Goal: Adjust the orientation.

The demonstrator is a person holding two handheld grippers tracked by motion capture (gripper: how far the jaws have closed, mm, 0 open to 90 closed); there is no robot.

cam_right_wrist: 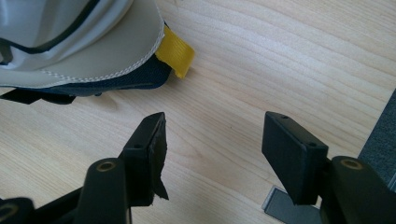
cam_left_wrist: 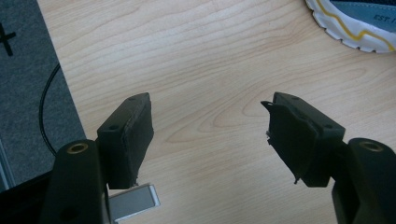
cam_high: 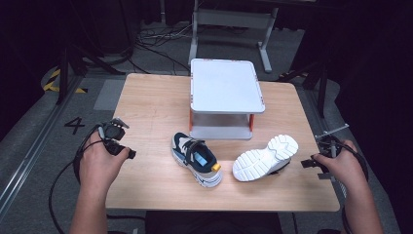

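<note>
Two sneakers lie on the wooden table (cam_high: 151,102). One sneaker (cam_high: 197,158), navy, beige and white with a yellow heel tab, stands upright at the centre front. The other sneaker (cam_high: 265,158) lies on its side, white sole toward me. My left gripper (cam_high: 127,152) hovers open over the table's left edge, nothing between its jaws; the upright sneaker's sole edge (cam_left_wrist: 355,28) shows at the top right of its view. My right gripper (cam_high: 308,163) is open at the right edge, just behind the tipped sneaker's heel (cam_right_wrist: 79,42) and yellow pull tab (cam_right_wrist: 175,57).
A white two-level rack (cam_high: 226,95) with orange posts stands at the table's back centre. Cables trail across the grey floor (cam_high: 34,141) on the left, and a metal stand frame (cam_high: 229,22) is behind the table.
</note>
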